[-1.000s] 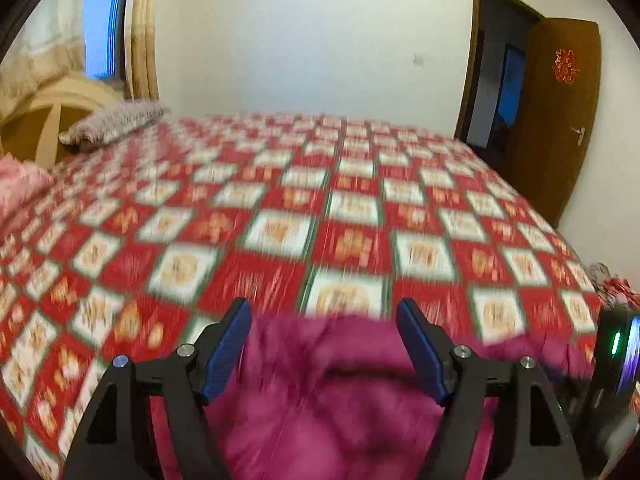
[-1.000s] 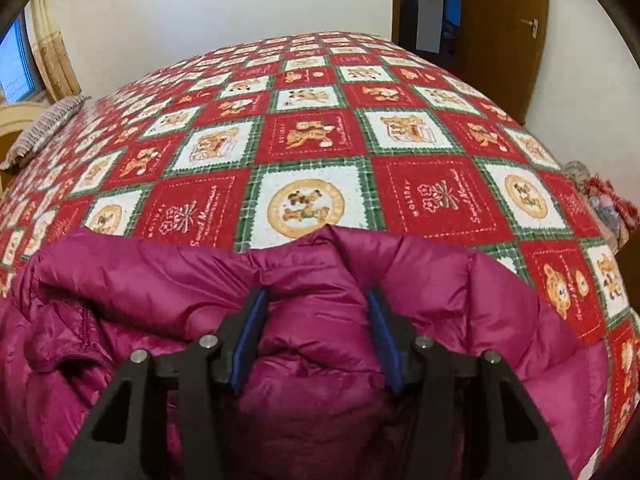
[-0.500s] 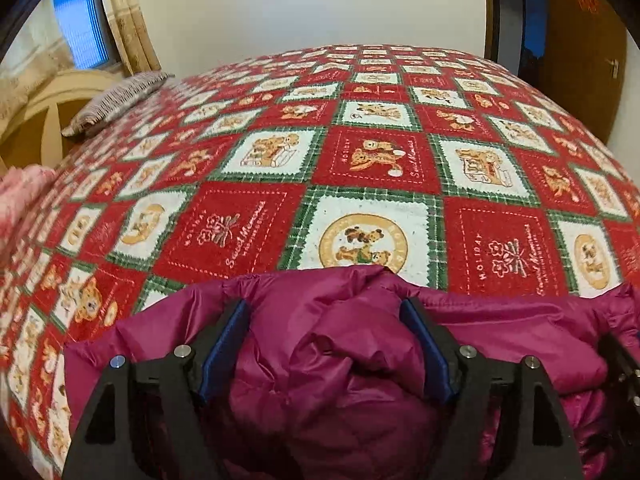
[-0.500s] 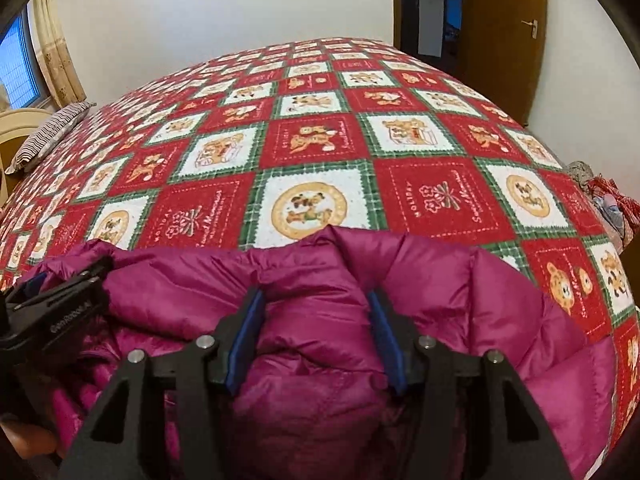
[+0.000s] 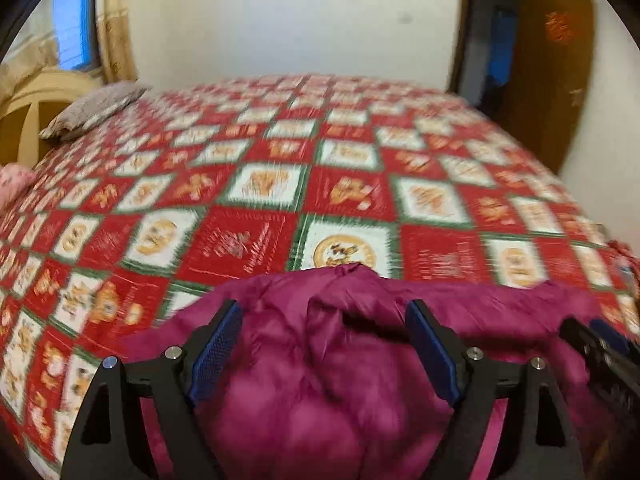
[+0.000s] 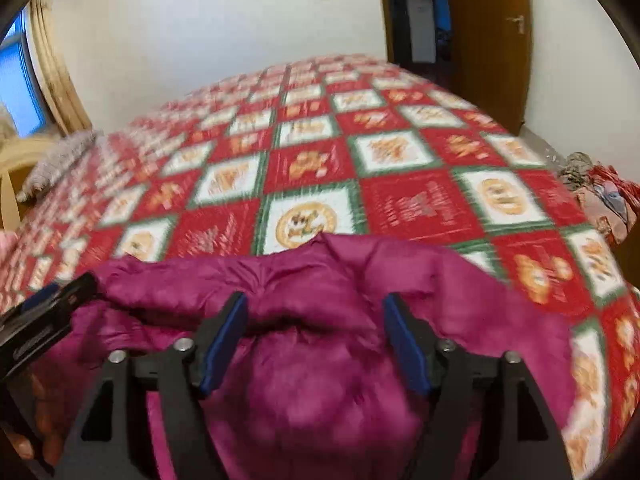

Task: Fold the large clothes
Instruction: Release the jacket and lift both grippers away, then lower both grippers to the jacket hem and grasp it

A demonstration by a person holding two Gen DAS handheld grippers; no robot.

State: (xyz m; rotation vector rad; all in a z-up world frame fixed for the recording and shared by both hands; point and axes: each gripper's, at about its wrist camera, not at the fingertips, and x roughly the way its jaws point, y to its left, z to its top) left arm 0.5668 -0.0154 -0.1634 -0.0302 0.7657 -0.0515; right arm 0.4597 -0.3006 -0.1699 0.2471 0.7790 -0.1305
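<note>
Left gripper (image 5: 324, 354) and right gripper (image 6: 316, 340): both sets of jaws have just been opening and now stand released, the magenta down jacket (image 5: 320, 380) bulging between the pads, apparently let go so the fold can settle. The jacket lies bunched at the near edge of the bed (image 5: 360, 184), its patchwork quilt spreading far beyond.

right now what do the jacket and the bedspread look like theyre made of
The jacket looks like a padded puffer in magenta synthetic shell, probably nylon or polyester: it bulges in soft lumps and shows a slight sheen. The bedspread looks like matte printed cloth, possibly cotton or fleece; it lies flat, and blur hides the weave.
</note>
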